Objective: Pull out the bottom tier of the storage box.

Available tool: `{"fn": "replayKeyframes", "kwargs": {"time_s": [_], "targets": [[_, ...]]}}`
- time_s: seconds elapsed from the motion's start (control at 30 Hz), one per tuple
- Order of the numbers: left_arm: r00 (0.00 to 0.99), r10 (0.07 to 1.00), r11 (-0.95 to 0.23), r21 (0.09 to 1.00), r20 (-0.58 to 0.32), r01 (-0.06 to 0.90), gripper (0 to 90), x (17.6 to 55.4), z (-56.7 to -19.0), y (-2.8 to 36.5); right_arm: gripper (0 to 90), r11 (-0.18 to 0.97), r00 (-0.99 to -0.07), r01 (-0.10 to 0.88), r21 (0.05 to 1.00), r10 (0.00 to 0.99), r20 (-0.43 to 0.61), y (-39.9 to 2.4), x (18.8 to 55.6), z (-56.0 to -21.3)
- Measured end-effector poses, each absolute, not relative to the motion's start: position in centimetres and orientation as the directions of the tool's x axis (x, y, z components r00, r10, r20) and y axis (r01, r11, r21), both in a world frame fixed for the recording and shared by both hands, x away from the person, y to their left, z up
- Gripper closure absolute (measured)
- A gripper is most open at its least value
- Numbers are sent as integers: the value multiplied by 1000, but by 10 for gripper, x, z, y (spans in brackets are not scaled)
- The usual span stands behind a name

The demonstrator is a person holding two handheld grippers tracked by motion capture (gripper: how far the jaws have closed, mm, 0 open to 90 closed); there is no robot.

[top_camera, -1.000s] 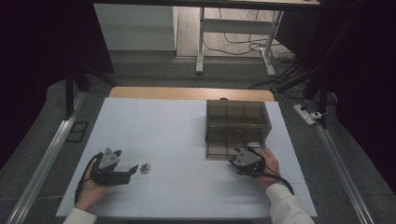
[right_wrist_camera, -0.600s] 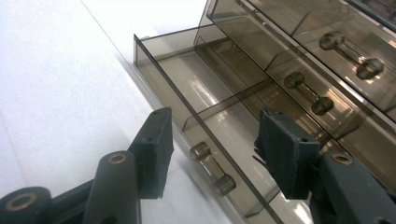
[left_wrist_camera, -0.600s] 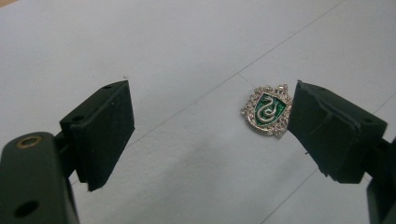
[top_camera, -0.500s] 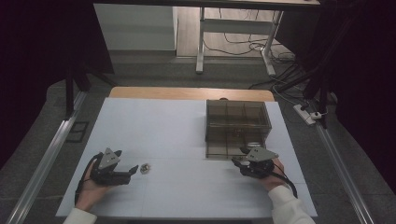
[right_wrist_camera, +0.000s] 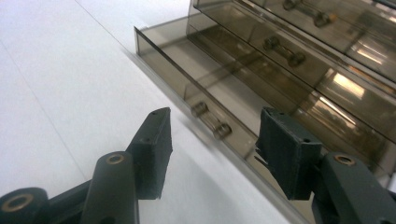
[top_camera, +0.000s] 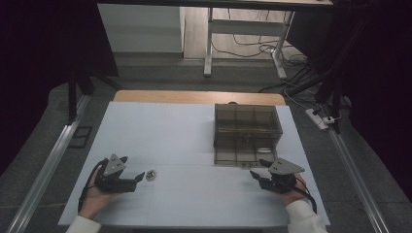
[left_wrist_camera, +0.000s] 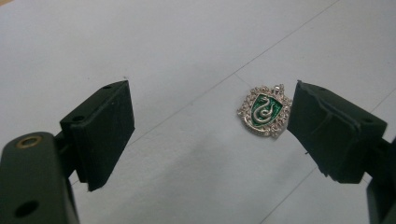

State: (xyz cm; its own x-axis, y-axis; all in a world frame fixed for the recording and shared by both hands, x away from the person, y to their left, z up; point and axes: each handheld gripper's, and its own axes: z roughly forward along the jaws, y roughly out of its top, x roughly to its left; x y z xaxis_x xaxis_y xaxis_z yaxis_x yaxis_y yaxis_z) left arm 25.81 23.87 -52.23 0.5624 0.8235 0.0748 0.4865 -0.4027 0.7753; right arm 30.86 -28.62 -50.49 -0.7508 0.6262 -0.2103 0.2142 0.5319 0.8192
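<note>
Right now there are two tools on the white counter (top_camera: pixel 194 141), one in each of the person's hands, and one smoky see-through drawer box (top_camera: pixel 247 132) that I'll use as the landmark. The box stands toward the far right of the counter; from above its top shows a grid of compartments, and the right tool's own camera shows three drawer fronts, each with one small handle. The lowest drawer (right_wrist_camera: pixel 196 88) is pulled out, its handle (right_wrist_camera: pixel 211 122) facing the tool.

The right tool (top_camera: pixel 260 172) sits just in front of the box, at its near right corner. Its jaws have just been opening and now stand apart with nothing between them, the drawer handle lying beyond the gap.

The left tool (top_camera: pixel 140 176) is well to the left of the box, near the counter's front edge. Its jaws stand wide apart, gripping nothing. One small pendant (left_wrist_camera: pixel 264 110), a silver-rimmed shield with a green face and a snake on it, lies flat on the counter between them, close to one jaw; whether it touches that jaw I cannot tell. From above, the pendant (top_camera: pixel 150 174) is a single speck just off the tool's tips.
</note>
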Motion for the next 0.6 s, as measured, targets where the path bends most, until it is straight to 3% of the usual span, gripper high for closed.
{"fn": "replayKeyframes", "kwargs": {"time_s": [0.6], "targets": [[582,811,-408,770,59,490,138,258,-521,235,377,485,-726,255,836,667,-166,-307,307,-509]]}}
